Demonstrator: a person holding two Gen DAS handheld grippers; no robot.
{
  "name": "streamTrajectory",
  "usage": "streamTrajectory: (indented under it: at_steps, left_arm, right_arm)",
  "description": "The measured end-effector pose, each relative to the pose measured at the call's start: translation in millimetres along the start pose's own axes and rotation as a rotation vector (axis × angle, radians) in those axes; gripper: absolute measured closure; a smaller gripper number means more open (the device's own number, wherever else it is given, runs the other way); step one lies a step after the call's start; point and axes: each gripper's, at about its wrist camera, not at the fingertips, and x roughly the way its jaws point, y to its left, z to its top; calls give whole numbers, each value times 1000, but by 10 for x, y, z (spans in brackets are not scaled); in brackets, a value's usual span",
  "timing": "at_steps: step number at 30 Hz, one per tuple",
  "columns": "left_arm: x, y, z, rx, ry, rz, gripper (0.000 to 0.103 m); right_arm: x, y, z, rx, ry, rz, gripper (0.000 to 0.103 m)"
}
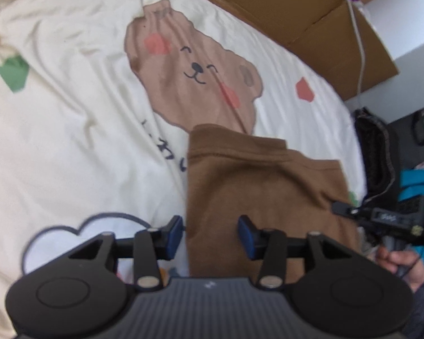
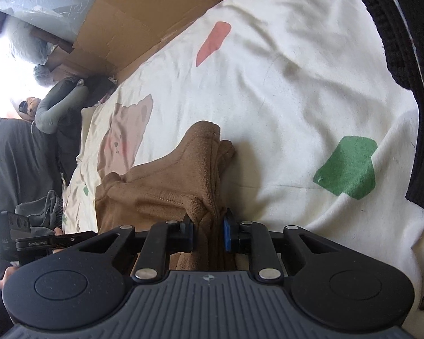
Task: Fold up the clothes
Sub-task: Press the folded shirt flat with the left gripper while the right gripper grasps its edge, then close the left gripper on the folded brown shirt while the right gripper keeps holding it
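Left wrist view: your left gripper (image 1: 210, 234) hangs over the near left edge of the brown garment (image 1: 257, 186), fingers spread wide, nothing between the blue pads (image 1: 173, 233). Garment lies partly bunched on the cream bedsheet (image 1: 70, 141), its far hem crossing the bear print (image 1: 189, 76). To the right you can see your right hand (image 1: 401, 262) on the other tool's handle.

Right wrist view: your right gripper (image 2: 207, 233) is clamped on a thick bunch of the brown garment (image 2: 166, 183), several layers stacked between the pads. The rest trails away to the far left in a loose ridge.

Risks, as I read it:
- Only 1 tool has cloth. If you lift now, the free side will likely sag and the fold goes crooked.
- The right grip takes more than 1 layer. Pulling it could drag the whole pile instead of turning 1 edge over.
- Left pads sit right at the garment's edge. Close there and you may catch the bedsheet too.

Surface: soft, wrinkled sheet with a green patch (image 2: 347, 166) and pink patches, so cloth will drag rather than slide. Room: flattened cardboard (image 1: 282, 8) along the far side of the bed, a white cable (image 1: 359, 45) over it, dark knit fabric (image 2: 395, 42) at the right edge, clutter off the bed's end.
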Motion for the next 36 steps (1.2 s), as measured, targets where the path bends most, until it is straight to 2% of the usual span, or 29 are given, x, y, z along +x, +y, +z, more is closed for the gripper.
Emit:
streamTrajectory:
  at_steps: [4, 10, 13, 16, 19, 21, 23, 25, 27, 30, 33, 36]
  left_arm:
    - [100, 144, -74, -58, 44, -40, 50]
    - [99, 477, -148, -246, 39, -196, 51]
    - [113, 476, -180, -243, 40, -266, 51]
    - [118, 465, -160, -237, 2, -323, 51]
    - [115, 447, -78, -240, -11, -347, 53]
    - [76, 409, -17, -242, -36, -402, 53]
    - [92, 381, 0, -226, -43, -398, 52]
    - [182, 384, 10, -203, -3, -345, 52]
    - [229, 404, 16, -198, 10, -334, 52]
    - [254, 375, 7, -177, 33, -344, 52]
    - [291, 366, -82, -161, 95, -373, 51]
    - [322, 420, -96, -160, 92, -347, 56]
  right_arm:
    - [16, -25, -10, -1, 1, -2, 85]
    - [30, 3, 5, -22, 8, -24, 84]
    - [30, 9, 1, -20, 5, -25, 84]
    - [38, 19, 3, -19, 8, -27, 84]
    - [37, 20, 20, -15, 14, -26, 84]
    - [30, 10, 19, -11, 12, -23, 84]
    - [30, -17, 7, 1, 6, -14, 84]
    - [27, -55, -4, 18, 1, 2, 84]
    - [21, -72, -12, 25, -1, 13, 84]
    - [3, -95, -2, 23, 16, 32, 84]
    - [-20, -95, 18, 3, 38, 41, 84]
    - [-13, -92, 32, 5, 45, 42, 84]
